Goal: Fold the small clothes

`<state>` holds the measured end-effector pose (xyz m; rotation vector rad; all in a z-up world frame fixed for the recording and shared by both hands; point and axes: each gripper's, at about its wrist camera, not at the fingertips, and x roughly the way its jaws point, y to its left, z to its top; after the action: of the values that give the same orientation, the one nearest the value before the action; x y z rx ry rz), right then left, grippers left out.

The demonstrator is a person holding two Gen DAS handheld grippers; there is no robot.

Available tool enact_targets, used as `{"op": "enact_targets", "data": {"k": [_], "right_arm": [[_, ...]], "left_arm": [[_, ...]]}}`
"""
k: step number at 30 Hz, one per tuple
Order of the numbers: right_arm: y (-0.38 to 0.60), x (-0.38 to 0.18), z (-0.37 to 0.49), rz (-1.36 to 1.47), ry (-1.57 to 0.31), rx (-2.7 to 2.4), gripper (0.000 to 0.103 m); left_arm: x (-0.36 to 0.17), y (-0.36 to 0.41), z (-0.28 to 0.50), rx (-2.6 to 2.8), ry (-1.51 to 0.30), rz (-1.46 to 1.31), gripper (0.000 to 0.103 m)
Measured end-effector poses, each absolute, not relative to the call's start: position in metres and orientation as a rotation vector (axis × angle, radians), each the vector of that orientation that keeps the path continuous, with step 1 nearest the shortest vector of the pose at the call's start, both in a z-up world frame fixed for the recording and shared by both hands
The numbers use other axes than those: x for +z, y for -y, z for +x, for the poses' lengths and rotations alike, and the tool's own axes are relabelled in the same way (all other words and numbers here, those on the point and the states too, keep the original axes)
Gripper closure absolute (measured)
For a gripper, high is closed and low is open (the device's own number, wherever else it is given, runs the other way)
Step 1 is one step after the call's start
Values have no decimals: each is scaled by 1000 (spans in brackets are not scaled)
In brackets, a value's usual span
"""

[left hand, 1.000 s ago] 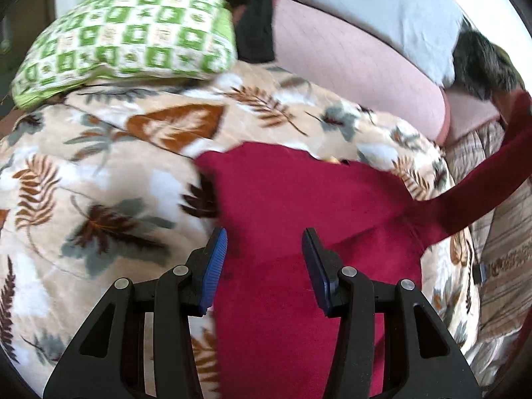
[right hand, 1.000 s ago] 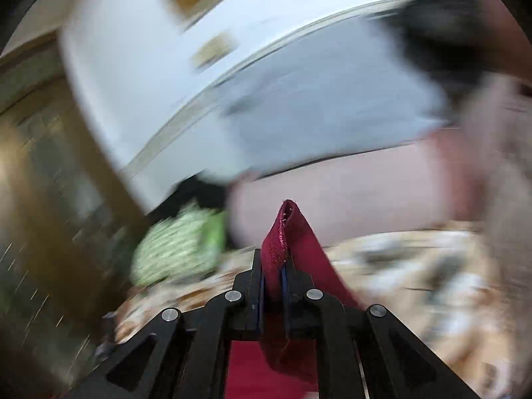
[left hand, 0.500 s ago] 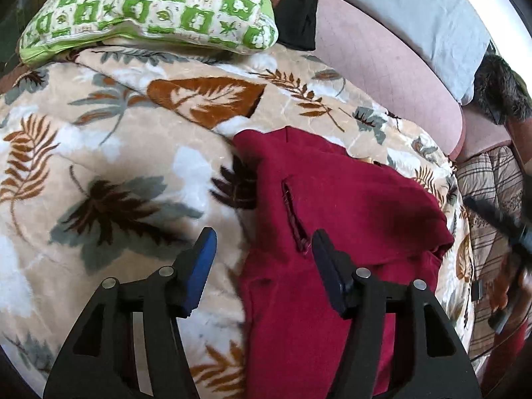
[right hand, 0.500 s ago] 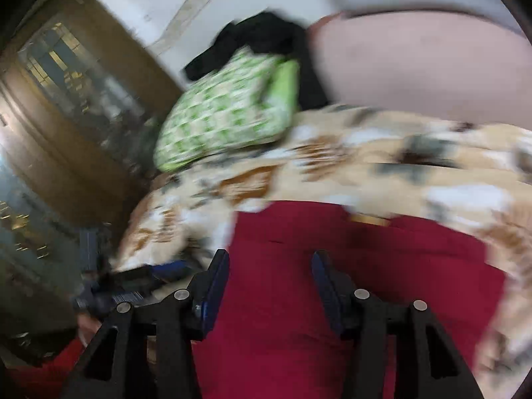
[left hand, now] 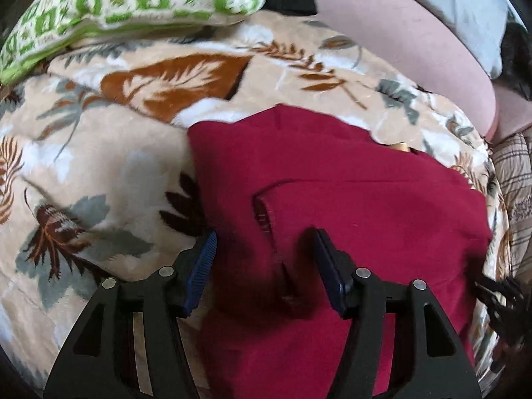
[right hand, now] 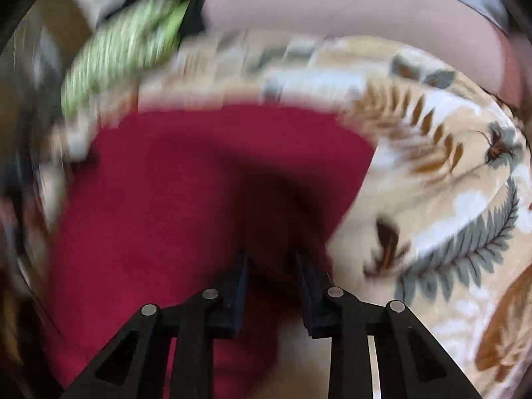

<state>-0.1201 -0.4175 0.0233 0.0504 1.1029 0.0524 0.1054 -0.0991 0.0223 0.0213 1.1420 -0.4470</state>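
Note:
A dark red garment (left hand: pixel 349 183) lies spread on a leaf-patterned blanket (left hand: pixel 99 166). My left gripper (left hand: pixel 264 242) hangs open just above the garment's left part, and its blue pads straddle a short stitched slit (left hand: pixel 264 212). In the blurred right wrist view the same garment (right hand: pixel 199 183) fills the middle. My right gripper (right hand: pixel 271 259) sits low over its lower right edge. Its jaws are closing with a narrow gap left, and red cloth lies between them. I cannot see the pads pressing on the cloth.
A green-and-white checked pillow (left hand: pixel 133 3) lies at the far left of the blanket. A pink cushion (left hand: pixel 399 40) and a grey pillow (left hand: pixel 449 0) run along the back. A plaid cover (left hand: pixel 512 173) lies to the right. A blurred dark shape (left hand: pixel 495 296) is at the right edge.
My right gripper let go of the raised red cloth, swung down onto the garment and has narrowed again. The garment settled flat. My left gripper opened a little and sank closer to it.

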Motion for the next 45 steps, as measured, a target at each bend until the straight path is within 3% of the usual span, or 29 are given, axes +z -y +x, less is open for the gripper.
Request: {"op": "enact_targets", "data": {"k": [3,6,7,8,10,13,14,15,16,20,23,30,35,40,42,44,45], "right_arm": [[437,43,-137,175,-1084,79,81],[463,79,-140,287,-901,36,80],[468,84,-135,302,-869,17,71],[475,88,-126,324,-841,-23,49],[491,83,-102,400,-812,-53,29],[507,49,-61,500,-919,-59,29],[508,37,-51,531,-955,-55,36],[510,23,-41,574,-985,-33,50],[511,19,-37,582,-991,-27,85],[502,21,-23,378,-927,-127,91],[508,7,-17,415,-941,-152,91],[480,61,-72,335,-898,-13,88],[451,7,-95,198,-1065,-56,88],[460,46,-127,280,-965,-54,87],[456,60,-146,274,-950,-44,79],[454,64,-167,329,-954,-11,55],[452,62,-180,371,-960,13,54]], "left_arm": [[17,90,111,-457,-1183,-44,43],[27,89,103,-449,-1161,-31,43],[32,89,99,-456,-1144,-22,43],[38,89,94,-468,-1126,-14,43],[46,92,87,-497,-1098,-3,43],[50,100,83,-529,-1074,28,43],[47,104,84,-528,-1079,45,43],[42,107,86,-519,-1089,67,43],[37,111,89,-503,-1097,85,43],[17,108,104,-457,-1135,71,43],[15,100,109,-448,-1151,9,43],[13,99,103,-458,-1125,33,42],[14,97,101,-456,-1125,25,42],[32,77,84,-479,-1170,-35,42],[42,64,66,-497,-1163,-35,42],[45,52,48,-514,-1177,-31,42],[45,44,36,-527,-1189,-30,42]]}}
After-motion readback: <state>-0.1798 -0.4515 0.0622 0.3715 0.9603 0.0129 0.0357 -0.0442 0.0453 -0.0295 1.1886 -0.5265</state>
